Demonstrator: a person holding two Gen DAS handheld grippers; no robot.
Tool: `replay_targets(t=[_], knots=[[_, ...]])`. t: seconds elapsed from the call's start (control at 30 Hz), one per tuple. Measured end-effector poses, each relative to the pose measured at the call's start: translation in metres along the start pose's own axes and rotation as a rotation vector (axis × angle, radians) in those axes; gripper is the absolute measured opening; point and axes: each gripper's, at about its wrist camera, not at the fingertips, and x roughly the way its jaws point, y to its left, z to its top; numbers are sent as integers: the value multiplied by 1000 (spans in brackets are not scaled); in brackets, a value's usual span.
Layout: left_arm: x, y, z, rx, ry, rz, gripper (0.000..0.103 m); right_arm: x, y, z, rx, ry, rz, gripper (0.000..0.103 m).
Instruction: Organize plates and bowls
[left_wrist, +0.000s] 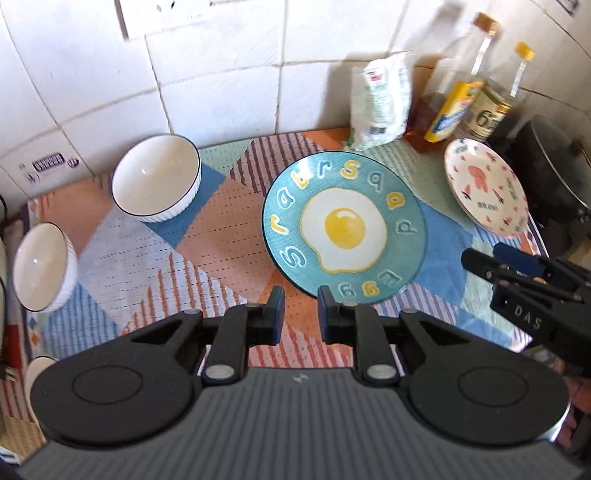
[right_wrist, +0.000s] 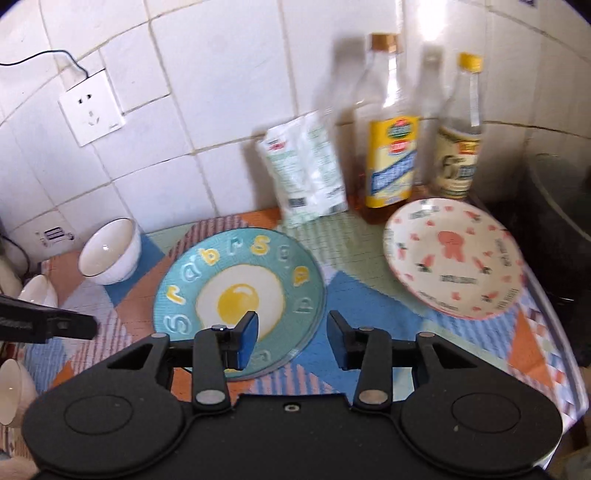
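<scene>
A teal plate with a fried-egg picture (left_wrist: 343, 229) lies on the patterned mat; it also shows in the right wrist view (right_wrist: 240, 295). A white plate with pink figures (left_wrist: 485, 186) (right_wrist: 454, 258) lies to its right. Two white bowls (left_wrist: 157, 179) (left_wrist: 44, 267) stand on the left; one shows in the right wrist view (right_wrist: 110, 251). My left gripper (left_wrist: 301, 299) is open and empty, above the teal plate's near rim. My right gripper (right_wrist: 291, 325) is open and empty, over the teal plate's right edge; it also shows in the left wrist view (left_wrist: 480, 266).
A white packet (right_wrist: 306, 173) and two bottles (right_wrist: 393, 147) (right_wrist: 460, 147) stand against the tiled wall at the back. A dark pot (left_wrist: 554, 166) sits at the right edge. More white bowls (right_wrist: 11, 391) are at the far left. A wall socket (right_wrist: 92, 107) is upper left.
</scene>
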Motion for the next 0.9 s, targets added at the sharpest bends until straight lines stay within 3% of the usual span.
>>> replay_targets(t=[0.17,0.4,0.47,0.57,0.73,0.83,0.9], knots=[[-23,-17,-13,57,-7,10,20,-36,1,-12,18,-46,37,62],[-46,-52,-36,172,-20,-8,27,-81,1,-33,28,-105,3,64],[-52,-62,-41,178,-22,-18,29,-92,-6,-39,54,-134,8,73],[-62,-77,-48,180,-45,-48,33,-104,-19,-50,79,-188,20,73],[-61,-107,-47,196,-58,-31,40,-114,-51,-59,145,-239,74,74],[-51,-127,-40,207,-55,-22,41,-112,-72,-58,130,-260,91,74],[-44,-140,-33,206,-38,-58,41,-109,-87,-54,109,-270,74,74]])
